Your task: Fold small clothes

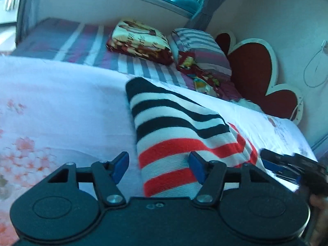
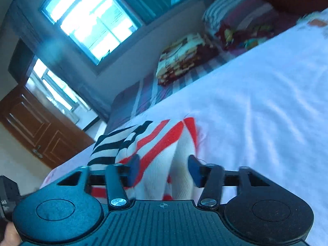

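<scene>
On the bed, across the pale floral sheet (image 1: 61, 102), the striped garment (image 1: 176, 135) is laid out as a long folded band, and its long axis is seen running away from both tools, from the red-and-white end nearest them up to the navy-and-white end farther off toward the striped bedding (image 1: 82, 41) and the stacked blankets (image 1: 139, 41). Straight ahead of the left tool (image 1: 158, 167) the near red-striped end is found: its fingers are spread apart, the garment's left edge falls inside the gap, the right finger (image 1: 196, 168) is shown over the cloth and the left finger (image 1: 121, 166) over bare sheet, so nothing is judged to be clamped. From the right wrist view the same near end is bunched up between the fingers of the right tool (image 2: 163, 169), partly parted; cloth is lying against both blue pads, but whether it is pinched or merely sitting slack between them cannot be told through the blur, and a loosened hold is judged more likely. The right tool is also glimpsed at the right edge of the left wrist view, just beside the garment's red corner. Both tools are thus placed at the same short end, the right one being the closer-in, and any coming fold is judged to turn on that end being carried along the long axis toward the navy end
</scene>
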